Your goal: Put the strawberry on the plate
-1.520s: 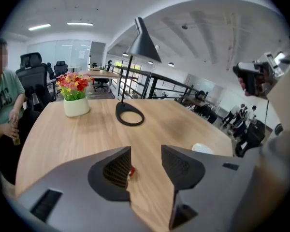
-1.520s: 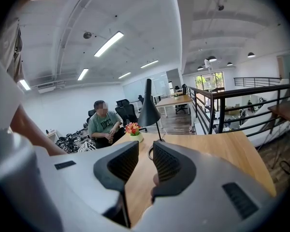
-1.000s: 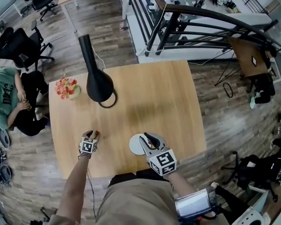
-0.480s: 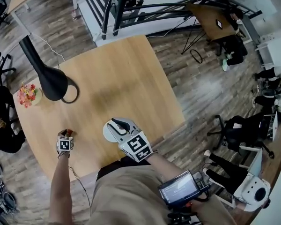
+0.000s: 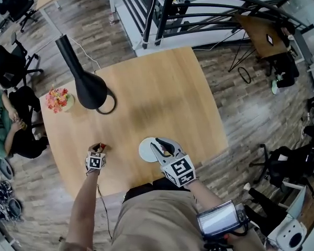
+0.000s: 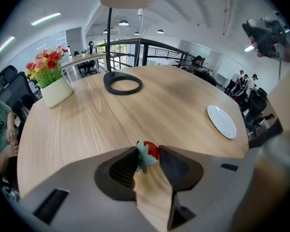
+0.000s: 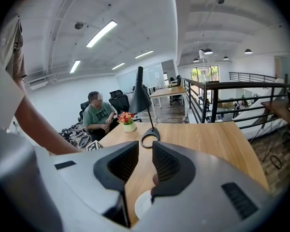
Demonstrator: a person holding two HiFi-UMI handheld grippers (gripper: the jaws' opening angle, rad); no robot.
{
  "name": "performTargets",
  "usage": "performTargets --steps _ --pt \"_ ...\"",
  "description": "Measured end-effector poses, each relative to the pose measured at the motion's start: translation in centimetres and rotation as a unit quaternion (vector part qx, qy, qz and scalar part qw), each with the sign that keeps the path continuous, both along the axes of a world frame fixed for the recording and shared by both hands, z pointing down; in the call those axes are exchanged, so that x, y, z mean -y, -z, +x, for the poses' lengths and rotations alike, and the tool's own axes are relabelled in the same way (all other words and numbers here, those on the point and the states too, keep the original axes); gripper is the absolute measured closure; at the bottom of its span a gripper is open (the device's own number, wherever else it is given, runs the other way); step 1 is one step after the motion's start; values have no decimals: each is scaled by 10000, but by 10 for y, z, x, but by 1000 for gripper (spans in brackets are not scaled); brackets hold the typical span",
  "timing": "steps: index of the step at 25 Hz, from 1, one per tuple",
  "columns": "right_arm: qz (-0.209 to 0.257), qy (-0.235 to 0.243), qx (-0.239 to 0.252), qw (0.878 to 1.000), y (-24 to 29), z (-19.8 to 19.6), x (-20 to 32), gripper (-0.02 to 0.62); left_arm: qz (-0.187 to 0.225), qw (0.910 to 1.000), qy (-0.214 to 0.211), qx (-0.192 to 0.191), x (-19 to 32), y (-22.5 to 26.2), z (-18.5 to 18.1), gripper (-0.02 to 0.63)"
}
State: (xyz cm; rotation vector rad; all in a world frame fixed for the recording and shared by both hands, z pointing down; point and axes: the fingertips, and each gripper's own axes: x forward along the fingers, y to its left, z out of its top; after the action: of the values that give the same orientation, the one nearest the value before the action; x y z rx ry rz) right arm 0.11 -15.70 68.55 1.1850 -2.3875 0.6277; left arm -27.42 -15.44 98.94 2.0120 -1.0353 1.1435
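Observation:
A small red strawberry (image 6: 150,152) with a green leafy cap sits between the tips of my left gripper (image 6: 147,154), low over the wooden table (image 5: 162,98). The jaws are closing and both pads touch the fruit. In the head view the left gripper (image 5: 98,148) is near the table's front left with the strawberry (image 5: 101,147) at its tip. The white plate (image 5: 144,150) lies empty to its right. My right gripper (image 5: 161,144) hovers over the plate's near side, jaws a little apart with nothing between them. The plate (image 6: 222,121) is also in the left gripper view.
A black lamp (image 5: 88,87) with a ring base (image 6: 122,83) stands at the back left of the table. Beside it is a pot of flowers (image 5: 60,99). A seated person (image 5: 5,120) is off the table's left edge. A black railing (image 5: 199,14) runs behind.
The head view has swung about between frames. Both grippers keep about the same places on the table, the left at the strawberry and the right over the plate.

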Motion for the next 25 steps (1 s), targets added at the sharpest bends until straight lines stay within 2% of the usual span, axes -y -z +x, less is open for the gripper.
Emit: performTargets --steps 6,11,17,25 --pt "68 89 27 9999 6 -10 -3 517 429 9957 578 -583 2 44 3 457" --pt "181 150 55 9997 14 -23 -9 517 892 9885 687 -1005 -5 89 12 457" --pt "386 201 14 9991 32 -40 -23 517 1388 9673 1167 -1771 -26 156 11 457" --pt "795 58 -48 9968 64 -52 -39 517 1994 9453 901 -2421 -32 263 16 457"
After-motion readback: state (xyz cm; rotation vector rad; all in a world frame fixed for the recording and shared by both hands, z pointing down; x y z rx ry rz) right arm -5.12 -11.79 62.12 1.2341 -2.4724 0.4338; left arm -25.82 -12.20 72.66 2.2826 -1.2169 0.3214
